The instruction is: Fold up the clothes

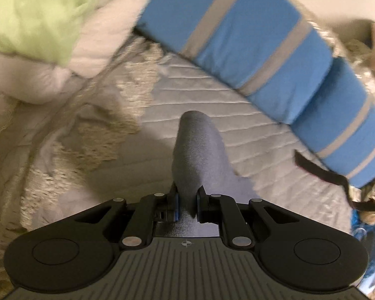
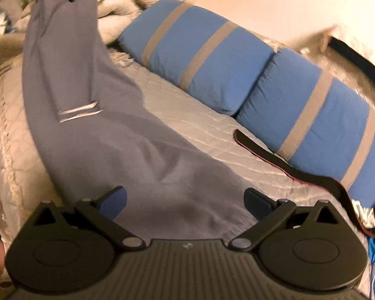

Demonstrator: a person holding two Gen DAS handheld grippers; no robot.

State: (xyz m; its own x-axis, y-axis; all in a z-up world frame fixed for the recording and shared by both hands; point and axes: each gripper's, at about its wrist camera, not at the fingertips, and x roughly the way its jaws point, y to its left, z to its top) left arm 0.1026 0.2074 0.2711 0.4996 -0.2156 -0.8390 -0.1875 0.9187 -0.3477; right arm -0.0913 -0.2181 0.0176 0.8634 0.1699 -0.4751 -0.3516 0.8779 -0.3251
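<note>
Above the quilted bed [image 2: 187,115], I am pinching a bunched fold of the grey garment [image 2: 100,130] with my left gripper [image 1: 187,200], its jaws clenching tight on the cloth and lifting that end off the bed. The rest of the garment is draping down onto the bed, toward my right gripper [image 2: 185,202], whose jaws are standing wide apart, grasping nothing, hovering over the garment's lower edge. Two blue striped pillows [image 2: 237,62] are lying along the bed's far side, a dark strap [image 2: 287,167] just beside them.

Garment's [image 2: 92,130] top edge cropped
</note>
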